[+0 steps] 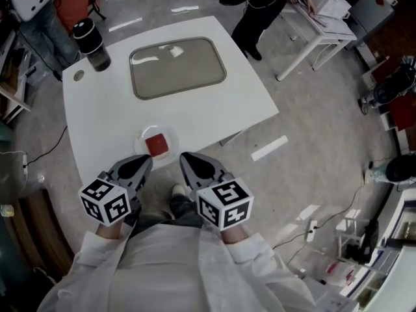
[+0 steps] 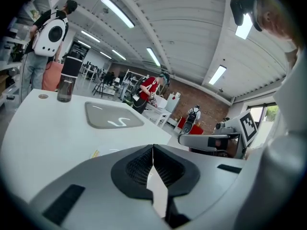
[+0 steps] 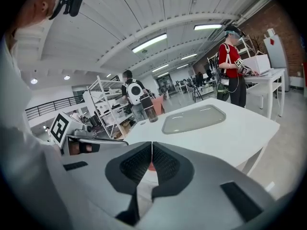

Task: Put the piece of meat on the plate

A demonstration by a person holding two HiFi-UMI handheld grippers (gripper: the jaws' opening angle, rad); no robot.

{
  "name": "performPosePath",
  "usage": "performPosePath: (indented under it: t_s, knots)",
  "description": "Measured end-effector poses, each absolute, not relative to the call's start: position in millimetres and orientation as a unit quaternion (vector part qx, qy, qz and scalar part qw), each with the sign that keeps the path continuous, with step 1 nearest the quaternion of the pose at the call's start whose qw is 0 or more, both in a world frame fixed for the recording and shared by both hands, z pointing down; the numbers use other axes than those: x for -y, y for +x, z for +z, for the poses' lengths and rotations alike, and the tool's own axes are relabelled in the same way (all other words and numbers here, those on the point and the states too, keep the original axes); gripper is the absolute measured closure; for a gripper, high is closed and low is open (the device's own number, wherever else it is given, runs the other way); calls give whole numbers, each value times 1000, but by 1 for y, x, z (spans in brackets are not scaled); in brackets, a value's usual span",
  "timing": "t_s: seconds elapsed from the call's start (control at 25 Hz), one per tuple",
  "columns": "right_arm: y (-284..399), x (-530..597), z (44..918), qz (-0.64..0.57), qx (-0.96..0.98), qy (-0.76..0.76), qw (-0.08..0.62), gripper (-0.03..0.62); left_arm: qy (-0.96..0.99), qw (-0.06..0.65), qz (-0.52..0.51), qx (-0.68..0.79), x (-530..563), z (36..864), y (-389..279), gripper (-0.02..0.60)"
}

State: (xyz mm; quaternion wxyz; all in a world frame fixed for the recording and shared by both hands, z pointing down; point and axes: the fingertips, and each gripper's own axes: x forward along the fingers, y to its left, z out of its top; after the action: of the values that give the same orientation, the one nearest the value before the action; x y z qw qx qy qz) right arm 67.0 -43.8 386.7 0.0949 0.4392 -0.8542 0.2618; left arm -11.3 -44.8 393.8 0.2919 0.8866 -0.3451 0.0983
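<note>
A square red piece of meat (image 1: 156, 145) lies on a small white plate (image 1: 169, 136) near the front edge of the white table (image 1: 104, 96). My left gripper (image 1: 147, 158) hangs just short of the plate's left side, jaws together and empty. My right gripper (image 1: 182, 156) sits at the plate's right front, also shut with nothing in it. In the right gripper view a sliver of the red meat (image 3: 151, 166) shows behind the closed jaws. The left gripper view shows its jaws (image 2: 153, 153) pressed together over the table, with the right gripper's body beyond.
A grey tray (image 1: 177, 67) lies in the middle of the table and a dark lidded cup (image 1: 91, 43) stands at its far left corner. People stand beyond the table's far side. A second white table (image 1: 318, 19) stands at the upper right.
</note>
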Motion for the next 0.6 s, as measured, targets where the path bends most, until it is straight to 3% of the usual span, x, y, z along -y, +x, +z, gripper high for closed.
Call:
performPosePath:
  t_s: [0.6]
  knots:
    - [64, 47, 410, 287, 850, 428, 114, 579, 874, 321, 119, 344, 38, 417, -15, 571]
